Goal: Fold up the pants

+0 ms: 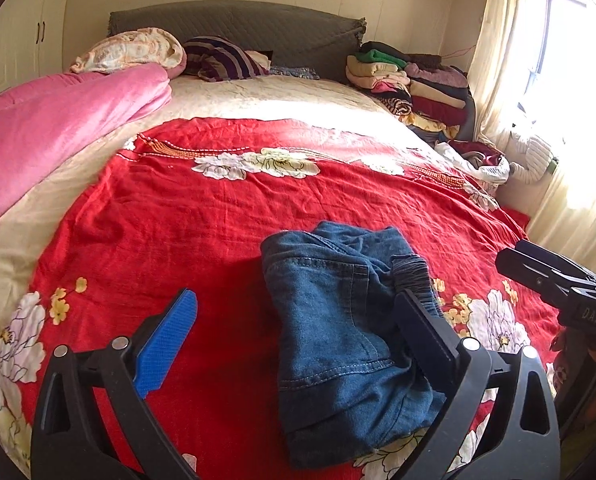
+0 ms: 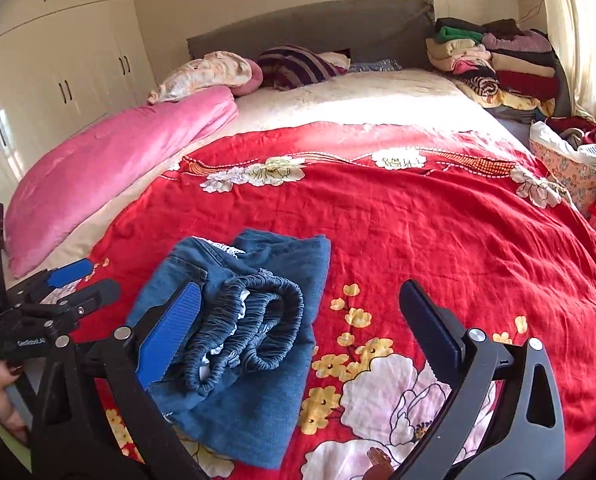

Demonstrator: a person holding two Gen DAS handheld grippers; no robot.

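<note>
left gripper point(image 1: 298, 320): black frame, blue ribbed pads, fingers spread wide and released, grasping nothing. right gripper point(image 2: 298, 312): same build, fingers likewise spread, nothing between the pads. folded blue denim pants with gathered elastic waistband point(image 1: 338, 340): lying on the red floral bedspread point(image 1: 202, 220), at 6 o'clock in both views. stack of folded clothes point(image 1: 414, 80): 1 o'clock, beside the grey headboard point(image 1: 238, 24). pink quilt point(image 1: 58, 128): 10 o'clock.

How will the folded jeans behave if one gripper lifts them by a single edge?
Probably floppy: the folded jeans are soft denim in loose layers, so they would likely sag and unfold. The gathered elastic waistband lies loose on top and may slide off. On the wrinkled red bedspread, pushing likely bunches them.
</note>
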